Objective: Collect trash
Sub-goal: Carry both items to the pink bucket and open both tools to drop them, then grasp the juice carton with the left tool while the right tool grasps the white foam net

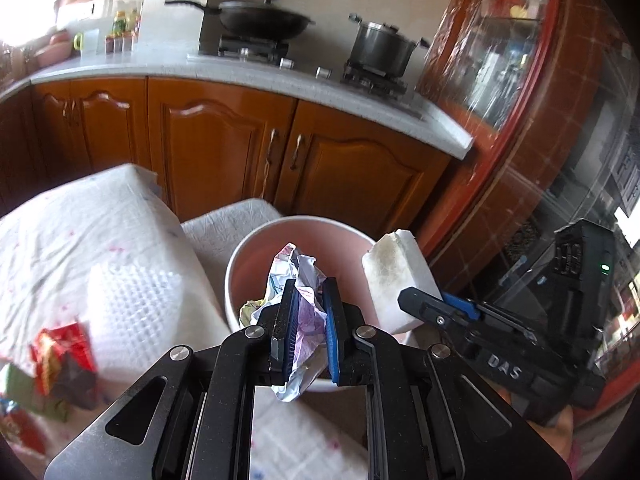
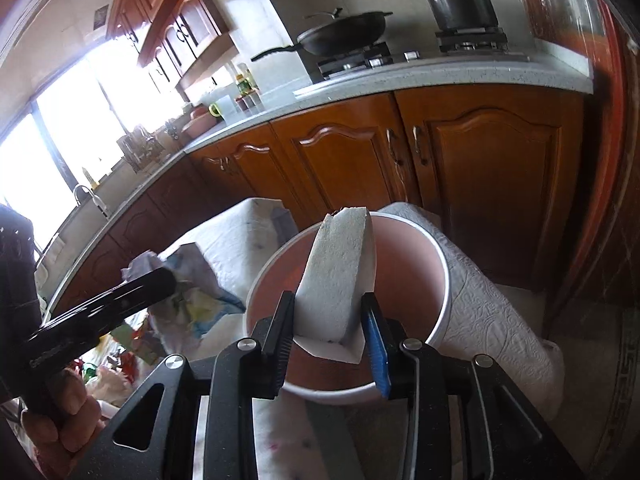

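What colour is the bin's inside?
Pale pink, with a white rim; the bin shows best in the right wrist view.

A black wok (image 1: 262, 20) and a steel lidded pot (image 1: 382, 47) are set on the gas stove (image 1: 256, 46) on the pale countertop (image 1: 120, 66). Wooden cabinet doors (image 1: 216, 148) are seen below, and bottles (image 1: 124, 26) stand farther along.

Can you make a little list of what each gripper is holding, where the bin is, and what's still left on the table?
left gripper: shut on crumpled paper, over the bin
right gripper: white foam block between its jaws, over the bin
bin: pink bucket, white rim, beside the cloth-covered table
left on table: red wrappers, clear bubbled sheet
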A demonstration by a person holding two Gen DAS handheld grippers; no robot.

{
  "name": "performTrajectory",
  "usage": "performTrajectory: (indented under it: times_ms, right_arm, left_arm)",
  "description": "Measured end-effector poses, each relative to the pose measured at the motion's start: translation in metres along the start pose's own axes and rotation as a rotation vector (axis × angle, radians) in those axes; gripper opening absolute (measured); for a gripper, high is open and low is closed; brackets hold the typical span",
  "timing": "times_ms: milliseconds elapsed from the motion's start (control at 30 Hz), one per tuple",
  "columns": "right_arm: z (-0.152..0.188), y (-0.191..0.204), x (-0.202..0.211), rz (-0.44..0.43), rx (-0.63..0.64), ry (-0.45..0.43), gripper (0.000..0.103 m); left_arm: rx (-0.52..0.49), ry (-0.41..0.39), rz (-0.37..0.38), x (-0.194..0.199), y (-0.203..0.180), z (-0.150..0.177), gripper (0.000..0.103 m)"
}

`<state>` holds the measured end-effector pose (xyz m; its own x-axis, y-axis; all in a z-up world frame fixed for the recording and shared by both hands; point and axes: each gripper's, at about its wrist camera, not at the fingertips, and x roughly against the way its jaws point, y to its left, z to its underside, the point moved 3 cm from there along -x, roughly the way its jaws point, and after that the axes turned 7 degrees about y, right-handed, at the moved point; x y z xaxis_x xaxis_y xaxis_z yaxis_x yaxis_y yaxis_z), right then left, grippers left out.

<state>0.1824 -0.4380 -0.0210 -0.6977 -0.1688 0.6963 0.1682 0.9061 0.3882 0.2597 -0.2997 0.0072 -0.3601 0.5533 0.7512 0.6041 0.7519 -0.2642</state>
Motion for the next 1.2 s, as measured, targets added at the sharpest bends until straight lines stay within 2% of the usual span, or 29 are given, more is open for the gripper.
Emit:
performTrajectory:
  times_ms: [167, 400, 467, 500, 533, 667, 800, 933, 1200]
  right_arm:
    - [-0.003, -0.01, -0.014, 0.007, -0.001, 0.03, 0.035]
    - [-0.002, -0.019, -0.026, 0.02, -0.007, 0.059, 0.037]
    - [-0.002, -0.021, -0.029, 0.023, -0.018, 0.067, 0.046]
    - [-0.002, -0.021, -0.029, 0.019, -0.023, 0.068, 0.047]
    - [-0.002, -0.022, -0.028, 0.02, -0.025, 0.067, 0.048]
    - [0.0, -0.025, -0.024, 0.018, -0.037, 0.054, 0.051]
    - [0.002, -0.027, -0.016, 0.011, -0.051, 0.039, 0.052]
    - [0.003, -0.024, -0.009, -0.003, -0.053, 0.02, 0.063]
    - [0.012, -0.011, 0.008, -0.031, -0.052, -0.023, 0.07]
  left_arm:
    - [0.018, 0.046, -0.002, -0.025, 0.002, -0.002, 0.011]
    - [0.021, 0.071, -0.007, -0.042, 0.003, -0.004, 0.014]
    - [0.024, 0.078, -0.004, -0.044, 0.003, -0.003, 0.021]
    - [0.027, 0.08, -0.001, -0.045, 0.004, -0.004, 0.023]
    - [0.03, 0.083, -0.002, -0.045, 0.004, -0.003, 0.03]
    - [0.04, 0.069, -0.005, -0.039, 0.007, -0.001, 0.045]
    - [0.05, 0.051, -0.009, -0.029, 0.011, 0.003, 0.049]
    - [0.062, 0.024, -0.024, -0.013, 0.017, 0.01, 0.051]
    - [0.099, -0.036, -0.041, 0.025, 0.032, 0.031, 0.051]
